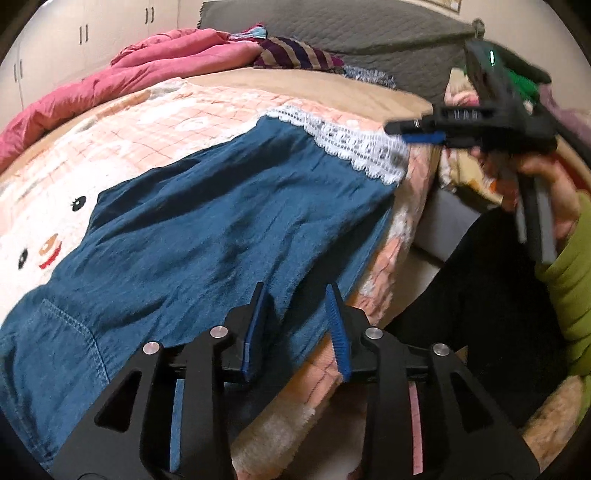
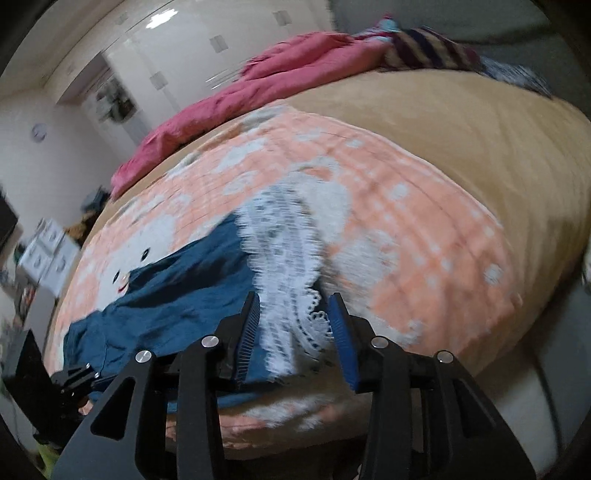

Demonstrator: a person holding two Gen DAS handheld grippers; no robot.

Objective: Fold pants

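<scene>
Lying flat across a fleecy peach-and-white cartoon-face blanket (image 1: 207,110) on the bed (image 2: 480,129), the blue denim pants (image 1: 207,229) show soft creases, a stitched patch pocket at 8 o'clock in the left wrist view and a scalloped white lace hem (image 1: 354,147) at 1 o'clock. The left hand-held gripper (image 1: 297,295), black with ribbed blue pads, stands with its jaws well apart over the near edge of the denim at 6 o'clock, gripping nothing. The right hand-held gripper (image 2: 293,304) is likewise spread wide, the lace hem (image 2: 291,258) lying between its two fingers but not pinched; motion blur smears the lacework. From the left wrist view, that right hand-held gripper (image 1: 413,131) reaches the lace corner at 2 o'clock, held by a hand (image 1: 554,192) in a ribbed green sleeve (image 1: 569,280). A rumpled pink quilt (image 1: 122,81) and a striped knit cloth (image 1: 295,55) lie at the bed's far side near 12 o'clock, before a grey quilted headboard (image 1: 369,33).
</scene>
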